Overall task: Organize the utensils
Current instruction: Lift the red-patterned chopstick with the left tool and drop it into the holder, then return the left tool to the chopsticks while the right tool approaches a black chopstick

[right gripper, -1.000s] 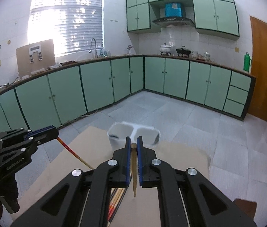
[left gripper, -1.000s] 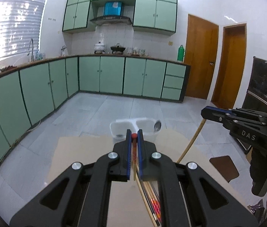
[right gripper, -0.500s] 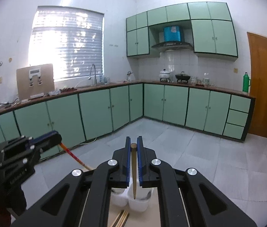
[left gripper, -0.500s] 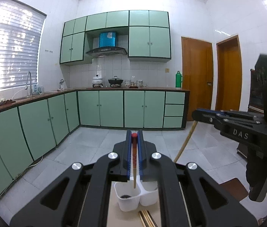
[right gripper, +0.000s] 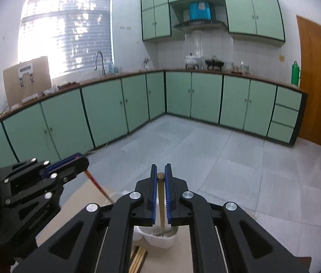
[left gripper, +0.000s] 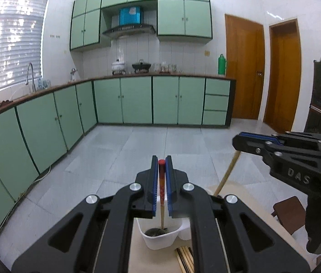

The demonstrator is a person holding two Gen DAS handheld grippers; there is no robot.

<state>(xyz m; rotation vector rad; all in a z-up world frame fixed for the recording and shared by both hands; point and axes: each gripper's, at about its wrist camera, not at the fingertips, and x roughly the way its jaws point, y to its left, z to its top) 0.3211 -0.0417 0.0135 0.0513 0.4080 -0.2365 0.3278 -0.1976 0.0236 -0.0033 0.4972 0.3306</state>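
Note:
My left gripper point(left gripper: 161, 166) is shut on a thin stick with a red top point(left gripper: 161, 182). The stick's pale lower end dips into the left compartment of a white two-part holder point(left gripper: 158, 242), where a dark round shape lies at the bottom. My right gripper point(right gripper: 160, 175) is shut on a plain wooden stick point(right gripper: 161, 204) that reaches down into the holder's right compartment point(right gripper: 160, 241). Each gripper shows in the other's view, the right gripper point(left gripper: 236, 141) with its wooden stick point(left gripper: 226, 175) and the left gripper point(right gripper: 84, 160) with its red stick point(right gripper: 96, 184).
Loose wooden chopsticks point(left gripper: 184, 257) point(right gripper: 138, 259) lie on the tan tabletop point(left gripper: 137, 257) just in front of the holder. A brown stool-like piece point(left gripper: 289, 213) stands at the right past the table. Beyond the table's far edge is tiled floor point(left gripper: 160, 141) and green cabinets.
Both grippers moved forward over the table with their sticks still held. The holder, earlier beyond the fingertips, now sits under the jaws with both sticks' lower ends in it.

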